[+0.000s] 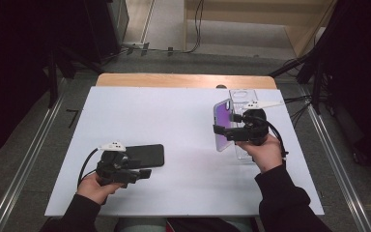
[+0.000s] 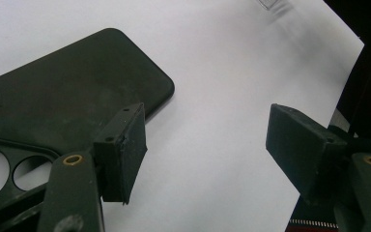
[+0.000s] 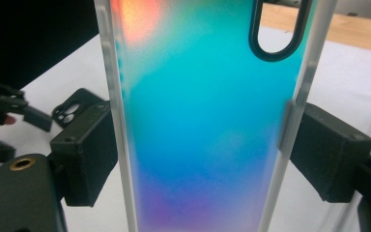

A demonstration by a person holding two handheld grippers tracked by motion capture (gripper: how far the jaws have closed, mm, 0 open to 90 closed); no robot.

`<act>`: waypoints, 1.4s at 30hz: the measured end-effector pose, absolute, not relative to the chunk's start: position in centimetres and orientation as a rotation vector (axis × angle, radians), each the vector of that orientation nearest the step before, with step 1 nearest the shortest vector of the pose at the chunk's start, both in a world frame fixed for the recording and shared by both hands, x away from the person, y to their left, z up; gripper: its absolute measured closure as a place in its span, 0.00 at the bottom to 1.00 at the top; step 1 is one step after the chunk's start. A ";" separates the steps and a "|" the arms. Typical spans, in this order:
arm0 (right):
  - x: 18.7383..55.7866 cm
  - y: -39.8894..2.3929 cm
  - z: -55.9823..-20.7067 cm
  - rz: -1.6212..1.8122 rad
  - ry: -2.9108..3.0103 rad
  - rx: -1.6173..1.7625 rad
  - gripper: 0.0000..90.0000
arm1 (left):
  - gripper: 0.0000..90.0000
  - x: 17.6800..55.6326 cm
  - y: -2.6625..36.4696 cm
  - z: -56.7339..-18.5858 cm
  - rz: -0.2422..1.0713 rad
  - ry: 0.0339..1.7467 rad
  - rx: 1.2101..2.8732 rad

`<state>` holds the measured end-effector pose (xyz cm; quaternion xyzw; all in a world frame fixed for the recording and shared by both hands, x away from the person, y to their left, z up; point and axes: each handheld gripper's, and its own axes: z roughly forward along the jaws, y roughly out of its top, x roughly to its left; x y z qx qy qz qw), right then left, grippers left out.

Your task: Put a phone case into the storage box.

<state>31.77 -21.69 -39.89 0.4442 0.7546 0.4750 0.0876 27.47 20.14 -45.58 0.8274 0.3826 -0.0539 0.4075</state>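
A black phone case [image 1: 147,154] lies flat on the white table [image 1: 174,111], camera cutouts toward the person's left hand. My left gripper [image 1: 140,167] hovers open at the case's near edge; in the left gripper view, one jaw overlaps the black phone case [image 2: 72,92] and bare table shows between the jaws of the left gripper [image 2: 207,140]. My right gripper [image 1: 221,132] is raised at the right and is shut on an iridescent phone case [image 1: 222,123] held upright. In the right gripper view, the right gripper [image 3: 200,154] clamps the long edges of the iridescent phone case [image 3: 198,121].
A clear phone case [image 1: 244,95] lies on the table under the right hand. The table's wooden far edge [image 1: 183,79] and dark stands and cables surround it. In the right gripper view, the left gripper [image 3: 5,111] and the black case [image 3: 70,108] show farther off.
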 end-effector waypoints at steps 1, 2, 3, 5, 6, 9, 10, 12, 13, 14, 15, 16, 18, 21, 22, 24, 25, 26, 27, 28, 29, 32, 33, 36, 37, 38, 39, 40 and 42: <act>31.9 -21.9 -39.9 1.412 2.233 1.334 0.17 | 0.34 27.4 20.2 -45.6 -0.131 0.965 2.085; 31.9 -22.2 -39.8 1.411 2.212 1.347 0.17 | 0.34 27.4 20.2 -45.6 -0.131 0.966 2.086; 32.0 -22.7 -39.7 1.412 2.179 1.371 0.17 | 0.34 27.3 20.3 -45.6 -0.131 0.974 2.082; 32.1 -22.9 -39.6 1.409 2.162 1.374 0.17 | 0.34 27.3 20.3 -45.6 -0.130 0.975 2.081; 32.1 -23.2 -39.5 1.399 2.151 1.382 0.17 | 0.34 27.3 20.4 -45.6 -0.127 0.972 2.080; 32.3 -23.9 -39.4 1.398 2.111 1.396 0.17 | 0.34 27.3 20.7 -45.4 -0.116 0.985 2.066; 32.3 -24.1 -39.5 1.398 2.100 1.400 0.16 | 0.34 27.3 20.8 -45.4 -0.113 0.989 2.063; 32.4 -24.5 -39.5 1.388 2.083 1.415 0.17 | 0.34 27.4 20.9 -45.5 -0.115 0.999 2.061; 32.5 -24.7 -39.5 1.377 2.072 1.423 0.17 | 0.34 27.4 20.9 -45.5 -0.115 0.998 2.062; 32.5 -25.0 -39.5 1.361 2.047 1.437 0.16 | 0.34 27.4 20.9 -45.5 -0.115 0.997 2.061; 32.5 -25.0 -39.5 1.361 2.047 1.437 0.16 | 0.34 27.4 20.9 -45.5 -0.114 0.998 2.062; 32.6 -25.2 -39.5 1.353 2.035 1.444 0.17 | 0.34 27.4 20.9 -45.5 -0.113 0.997 2.062; 32.6 -25.6 -39.5 1.336 2.007 1.467 0.17 | 0.34 27.3 20.8 -45.5 -0.115 0.997 2.065; 32.7 -26.4 -39.5 1.334 1.962 1.499 0.17 | 0.34 27.4 20.8 -45.6 -0.117 0.995 2.067; 32.7 -26.6 -39.5 1.337 1.949 1.503 0.17 | 0.34 27.4 20.8 -45.6 -0.117 0.994 2.067; 32.8 -26.9 -39.5 1.331 1.929 1.500 0.16 | 0.34 27.4 20.8 -45.6 -0.119 0.993 2.068; 32.9 -27.0 -39.5 1.320 1.917 1.495 0.16 | 0.34 27.4 20.7 -45.6 -0.120 0.992 2.070; 33.0 -27.1 -39.5 1.309 1.910 1.486 0.16 | 0.34 27.4 20.7 -45.6 -0.119 0.987 2.077; 33.1 -27.2 -39.5 1.297 1.899 1.487 0.17 | 0.34 27.4 20.7 -45.6 -0.118 0.988 2.078; 33.5 -27.6 -39.6 1.292 1.884 1.501 0.16 | 0.34 27.3 20.7 -45.6 -0.123 0.987 2.077; 33.5 -27.6 -39.6 1.292 1.884 1.501 0.16 | 0.34 27.3 20.6 -45.6 -0.123 0.987 2.077; 34.1 -28.0 -39.5 1.263 1.862 1.531 0.16 | 0.34 27.3 20.6 -45.6 -0.125 0.985 2.077; 34.3 -28.1 -39.5 1.255 1.851 1.534 0.16 | 0.34 27.3 20.7 -45.6 -0.124 0.986 2.077; 35.4 -28.6 -39.3 1.254 1.830 1.550 0.16 | 0.34 27.4 20.7 -45.6 -0.121 0.987 2.076; 35.4 -28.6 -39.3 1.254 1.830 1.550 0.16 | 0.34 27.4 20.7 -45.6 -0.121 0.990 2.076; 35.8 -28.6 -39.3 1.249 1.830 1.552 0.16 | 0.34 27.3 20.7 -45.6 -0.120 0.991 2.074; 36.1 -28.5 -39.3 1.235 1.828 1.557 0.16 | 0.34 27.3 20.7 -45.6 -0.119 0.992 2.074; 36.4 -28.5 -39.3 1.224 1.828 1.559 0.16 | 0.34 27.3 20.8 -45.6 -0.121 0.992 2.072; 37.1 -28.5 -39.2 1.211 1.830 1.566 0.16 | 0.34 27.3 20.8 -45.6 -0.120 0.993 2.071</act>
